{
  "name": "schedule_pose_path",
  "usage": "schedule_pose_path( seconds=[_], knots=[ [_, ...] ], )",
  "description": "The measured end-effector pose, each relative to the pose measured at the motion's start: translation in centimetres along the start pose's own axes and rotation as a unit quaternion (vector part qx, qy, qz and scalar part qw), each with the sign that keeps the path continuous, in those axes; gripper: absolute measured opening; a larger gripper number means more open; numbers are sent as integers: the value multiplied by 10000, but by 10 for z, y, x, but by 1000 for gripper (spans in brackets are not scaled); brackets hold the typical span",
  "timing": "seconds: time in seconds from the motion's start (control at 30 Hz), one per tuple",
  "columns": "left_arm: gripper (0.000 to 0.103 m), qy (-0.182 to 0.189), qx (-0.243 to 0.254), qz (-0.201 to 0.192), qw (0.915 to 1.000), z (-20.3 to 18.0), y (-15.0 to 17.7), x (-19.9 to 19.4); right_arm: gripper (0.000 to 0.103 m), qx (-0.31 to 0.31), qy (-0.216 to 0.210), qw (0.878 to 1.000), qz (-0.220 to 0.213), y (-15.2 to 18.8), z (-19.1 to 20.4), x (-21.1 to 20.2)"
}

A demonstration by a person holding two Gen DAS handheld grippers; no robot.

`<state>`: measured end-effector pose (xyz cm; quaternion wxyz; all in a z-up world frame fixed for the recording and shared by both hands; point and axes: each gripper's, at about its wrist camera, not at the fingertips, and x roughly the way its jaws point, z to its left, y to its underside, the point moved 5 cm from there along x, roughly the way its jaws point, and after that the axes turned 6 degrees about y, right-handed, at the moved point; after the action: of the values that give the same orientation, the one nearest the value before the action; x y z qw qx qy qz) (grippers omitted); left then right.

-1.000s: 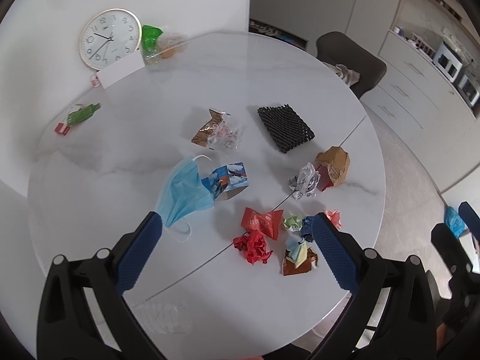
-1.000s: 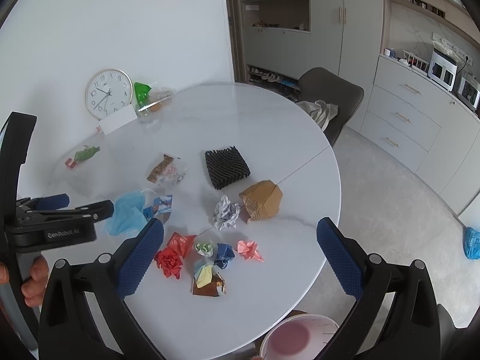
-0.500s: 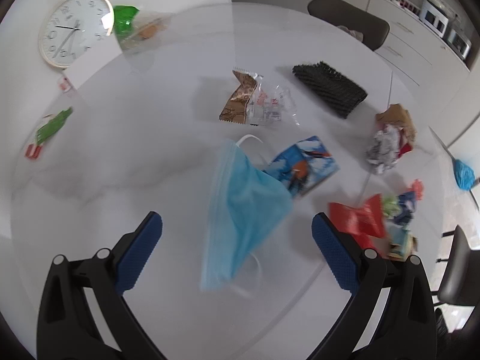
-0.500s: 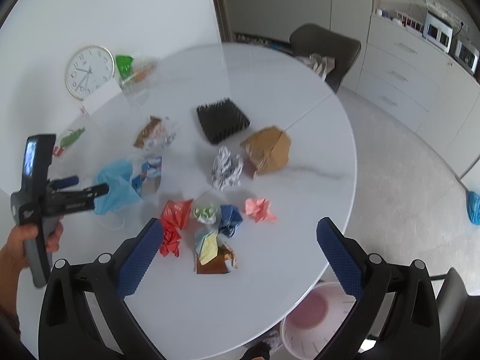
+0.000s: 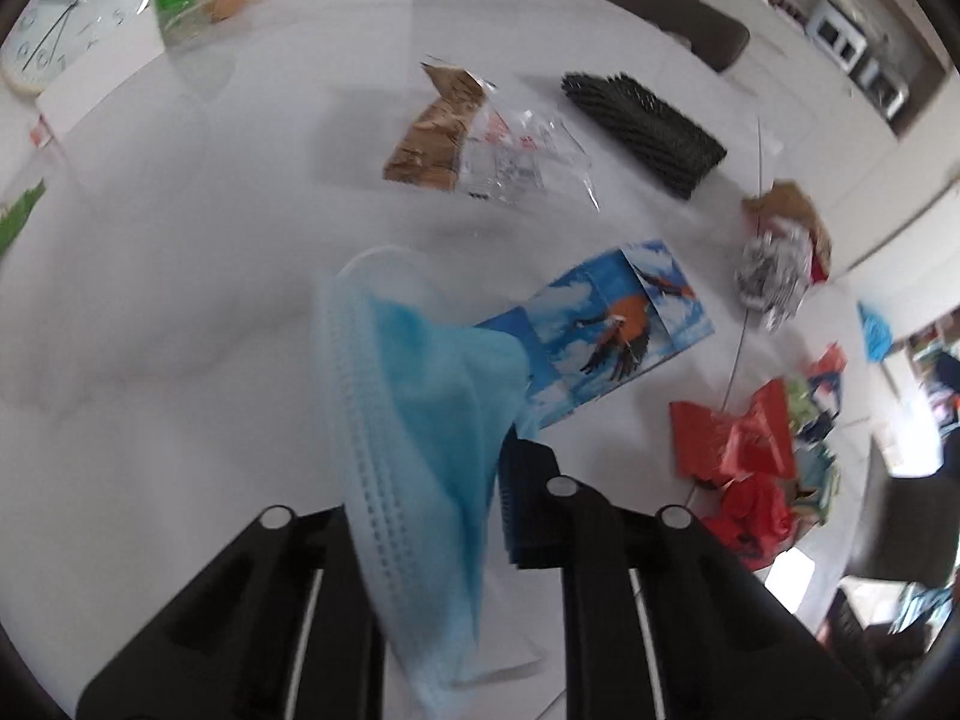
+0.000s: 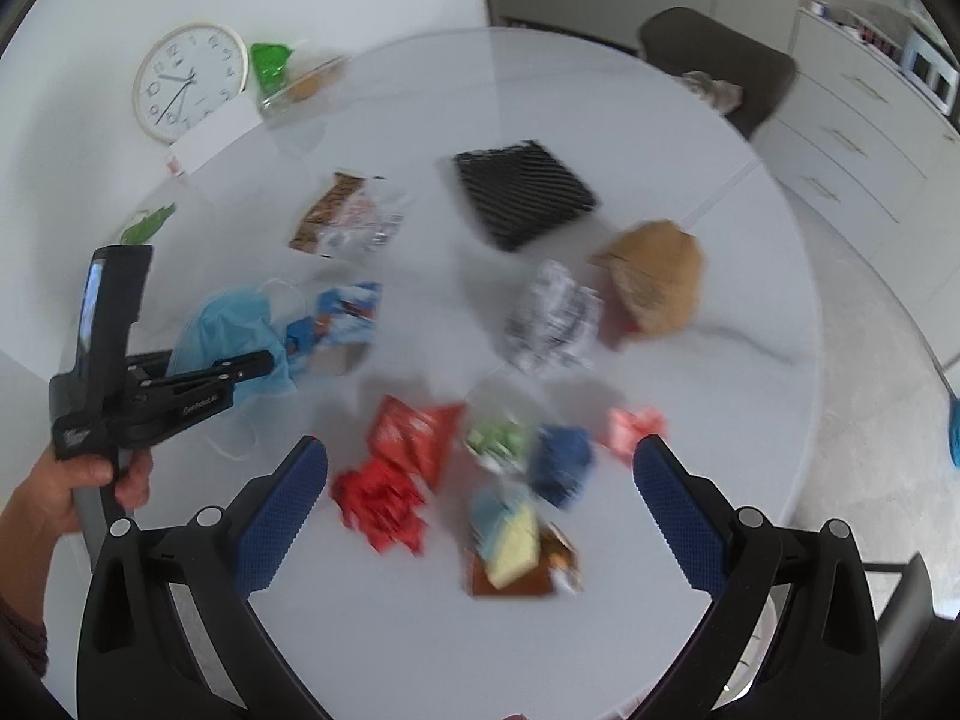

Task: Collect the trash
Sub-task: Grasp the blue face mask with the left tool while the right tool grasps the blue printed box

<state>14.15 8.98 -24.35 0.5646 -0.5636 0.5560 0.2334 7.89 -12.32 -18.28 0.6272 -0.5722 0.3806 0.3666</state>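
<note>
My left gripper is shut on a light blue face mask, which drapes between its jaws over the white round table. The right wrist view shows the same gripper clamped on the mask. A blue bird-print carton lies just beyond the mask. My right gripper is open and empty, above red wrappers, a blue crumpled piece and a pink scrap.
A black mesh pad, a brown paper bag, crumpled foil and a clear snack wrapper lie further back. A clock leans on the wall. A dark chair stands behind the table.
My left gripper moved down onto the face mask and closed on it. The right gripper shifted slightly over the table and stayed open.
</note>
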Motion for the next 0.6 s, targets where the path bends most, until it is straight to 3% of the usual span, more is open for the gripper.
schedule_pose_path(
  seconds=[0.27, 0.37, 0.47, 0.57, 0.6],
  knots=[
    [9, -120, -28, -426, 9990, 3, 4, -48, 101, -124, -549, 9970, 531, -43, 52, 84],
    [9, -143, -127, -541, 9984, 8, 9, -69, 101, -764, -728, 9935, 430, -51, 70, 93],
    [9, -133, -164, -652, 9976, 15, 18, -91, 101, -2209, -1082, 9682, 465, -50, 93, 94],
    [9, -204, -12, -723, 9972, 17, 26, -105, 101, -3914, -991, 9126, 646, -40, 106, 96],
    [9, -249, 82, -713, 9971, 17, 29, -109, 101, -4183, -951, 9005, 710, -39, 107, 98]
  ],
)
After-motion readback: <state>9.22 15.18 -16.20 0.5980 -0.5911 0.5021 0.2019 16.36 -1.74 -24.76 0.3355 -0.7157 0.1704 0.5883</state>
